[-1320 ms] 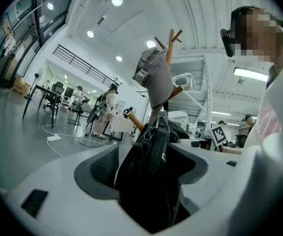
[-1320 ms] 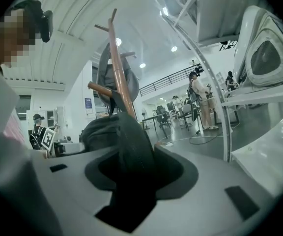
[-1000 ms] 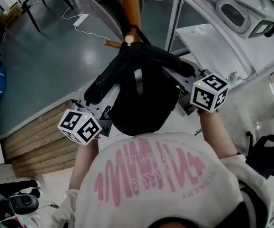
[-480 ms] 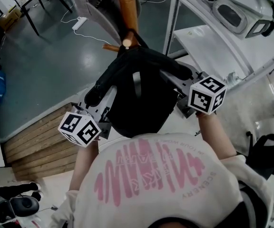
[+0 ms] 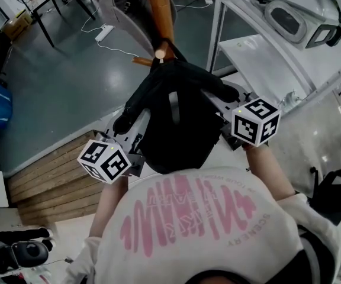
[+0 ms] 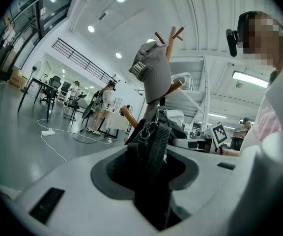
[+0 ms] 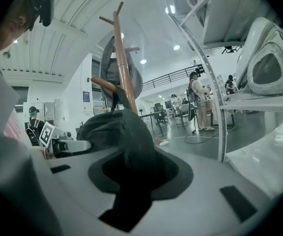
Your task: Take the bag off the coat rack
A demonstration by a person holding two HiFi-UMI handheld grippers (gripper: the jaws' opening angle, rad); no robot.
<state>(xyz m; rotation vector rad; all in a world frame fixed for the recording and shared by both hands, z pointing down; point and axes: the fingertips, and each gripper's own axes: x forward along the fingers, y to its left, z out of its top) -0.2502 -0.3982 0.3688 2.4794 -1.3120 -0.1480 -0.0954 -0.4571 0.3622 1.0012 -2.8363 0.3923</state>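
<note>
Nearest is the person's white shirt with pink print, with both forearms reaching forward from it. The left gripper sits at the bag's left side, above a wooden platform. Its jaws have just been closing and now pinch the webbing strap of the bag, which fills the gap between them. The right gripper is at the bag's right side. Its jaws have also just been closing and are clamped on a fold of the bag's dark fabric.

The black bag hangs between the two grippers, its top caught on a wooden peg of the coat rack, so it is not yet off. Higher on the rack's pole hangs a grey garment.

To the right, just beside the rack, rises a white metal frame. Farther off on the grey floor lies a white power strip with its cable.
</note>
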